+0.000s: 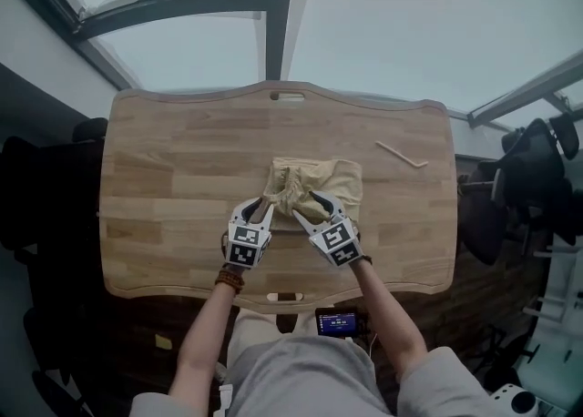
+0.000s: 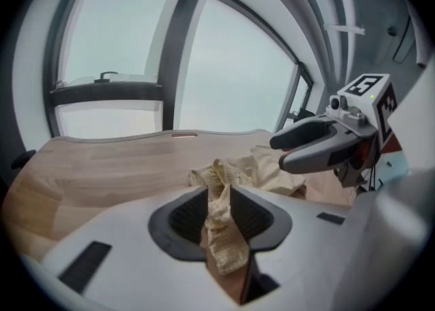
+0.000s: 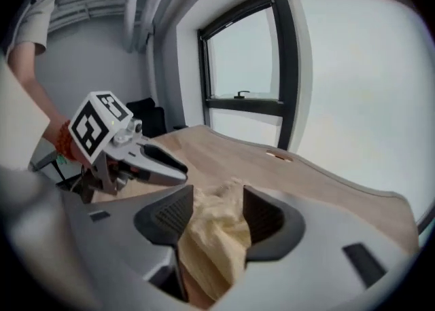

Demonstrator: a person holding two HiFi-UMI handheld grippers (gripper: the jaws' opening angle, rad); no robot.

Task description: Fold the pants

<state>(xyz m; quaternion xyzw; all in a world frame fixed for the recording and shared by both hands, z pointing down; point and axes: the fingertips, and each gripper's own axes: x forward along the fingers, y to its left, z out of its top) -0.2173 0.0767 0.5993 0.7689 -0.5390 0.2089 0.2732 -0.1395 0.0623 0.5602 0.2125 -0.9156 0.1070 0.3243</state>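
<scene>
The pale yellow pants [image 1: 319,180] lie bunched in a small folded heap on the wooden table [image 1: 182,151], just ahead of both grippers. My left gripper [image 1: 267,207] is at the heap's near left corner, shut on a strip of the cloth [image 2: 219,218] that runs between its jaws [image 2: 217,199]. My right gripper [image 1: 308,207] sits close beside it at the near edge. Its jaws [image 3: 217,218] stand wide apart, with loose yellow cloth [image 3: 211,242] lying between them and a gap at the right pad. Each gripper shows in the other's view [image 2: 302,148] [image 3: 160,166].
A thin bent stick [image 1: 401,154] lies at the table's far right. A small device with a lit screen [image 1: 337,321] sits below the near table edge. Dark chairs [image 1: 533,178] stand at both sides, and big windows lie beyond the far edge.
</scene>
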